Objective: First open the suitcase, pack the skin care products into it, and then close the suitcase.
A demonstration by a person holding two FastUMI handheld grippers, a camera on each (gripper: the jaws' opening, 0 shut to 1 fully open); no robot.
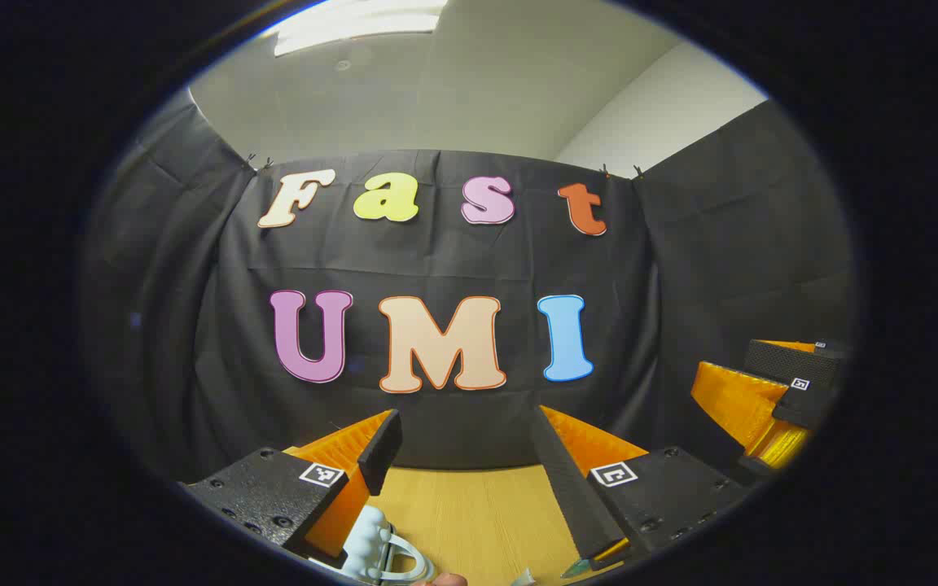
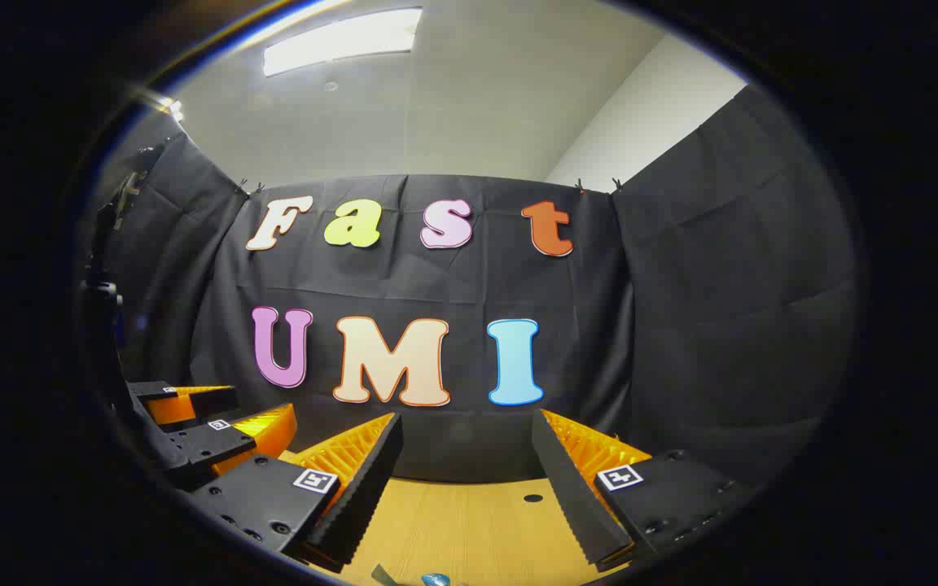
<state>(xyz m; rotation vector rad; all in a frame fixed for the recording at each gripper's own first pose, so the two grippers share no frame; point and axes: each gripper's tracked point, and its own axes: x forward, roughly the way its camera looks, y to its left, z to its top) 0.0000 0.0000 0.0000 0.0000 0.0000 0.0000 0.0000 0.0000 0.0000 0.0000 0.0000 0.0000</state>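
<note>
One pale suitcase point(image 1: 379, 549) corner, bottom left of left gripper view, beside the left gripper's point(image 1: 465, 456) near finger. Fingers spread, holding nothing. Right gripper point(image 2: 465, 464) likewise spread above the wooden table point(image 2: 469, 529). No label readable.

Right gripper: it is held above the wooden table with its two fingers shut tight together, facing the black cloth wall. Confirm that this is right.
Not quite. The right gripper is open, not shut: the right gripper view shows its two fingers spread wide with bare wooden table between them. The rest holds: it is above the table, facing the black cloth wall.
</note>
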